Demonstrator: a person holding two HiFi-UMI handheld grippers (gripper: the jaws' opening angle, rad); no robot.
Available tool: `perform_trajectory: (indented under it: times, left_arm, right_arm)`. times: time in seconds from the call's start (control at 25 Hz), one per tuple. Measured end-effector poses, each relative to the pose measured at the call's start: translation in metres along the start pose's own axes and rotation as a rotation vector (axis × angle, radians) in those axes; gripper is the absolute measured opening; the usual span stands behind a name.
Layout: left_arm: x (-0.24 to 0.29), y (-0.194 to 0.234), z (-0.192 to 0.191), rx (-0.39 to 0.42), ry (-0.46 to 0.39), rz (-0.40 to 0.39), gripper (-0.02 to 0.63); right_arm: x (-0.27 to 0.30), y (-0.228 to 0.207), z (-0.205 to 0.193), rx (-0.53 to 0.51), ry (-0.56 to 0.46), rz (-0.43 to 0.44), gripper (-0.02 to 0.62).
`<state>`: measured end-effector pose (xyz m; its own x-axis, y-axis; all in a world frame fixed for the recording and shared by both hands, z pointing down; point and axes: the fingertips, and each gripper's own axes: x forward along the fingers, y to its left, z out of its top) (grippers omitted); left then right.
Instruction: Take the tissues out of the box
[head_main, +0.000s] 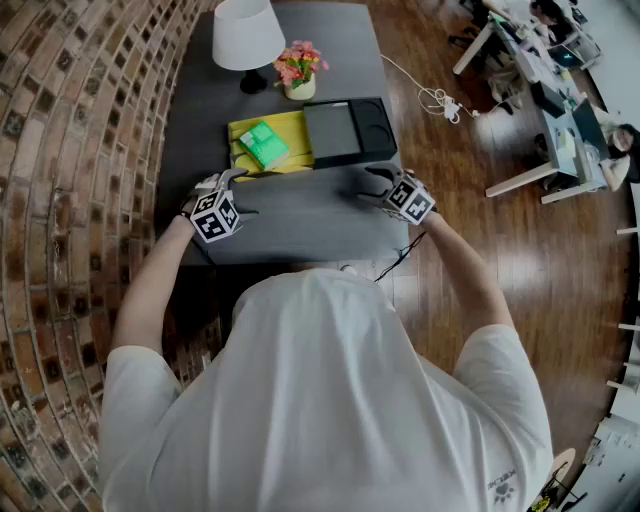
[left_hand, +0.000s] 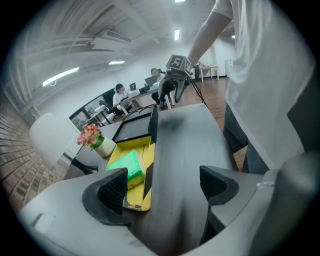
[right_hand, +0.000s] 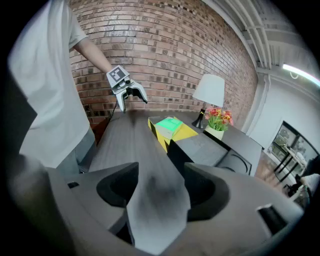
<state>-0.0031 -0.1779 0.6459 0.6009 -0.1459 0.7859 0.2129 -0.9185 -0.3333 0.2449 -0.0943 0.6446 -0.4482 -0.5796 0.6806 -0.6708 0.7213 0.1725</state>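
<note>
Between the jaws of the left gripper, spread wide, only bare worktop; right gripper all but closed, likewise empty. Called for reaching toward twelve o'clock, lowering open jaws over the tissues, pinching gently, lifting straight up. Bright green soft pack, flat inside the open yellow box, well apart from both grippers.

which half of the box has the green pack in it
The yellow half, holding the green pack; the black half beside it shows none.
</note>
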Motion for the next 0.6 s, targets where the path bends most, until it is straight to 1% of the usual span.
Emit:
perform_trajectory:
  times: [0.12,0.28,0.44,0.6]
  left_arm:
    - [-0.003,0.006,-0.003,-0.003,0.005,0.008,0.453]
    - [-0.007,0.014,-0.007,-0.022,0.006,0.025,0.453]
    - [-0.012,0.023,-0.011,-0.034,0.006,0.048,0.453]
    - [-0.018,0.032,-0.017,-0.065,0.001,0.072,0.453]
  right_arm:
    - [-0.012,-0.005,-0.003,0.001,-0.004,-0.014,0.301]
    - [-0.025,-0.018,-0.017,-0.004,0.003,-0.047,0.301]
    - [-0.040,-0.032,-0.019,-0.002,0.006,-0.081,0.299]
    - [-0.046,-0.045,-0.017,-0.022,-0.004,-0.083,0.299]
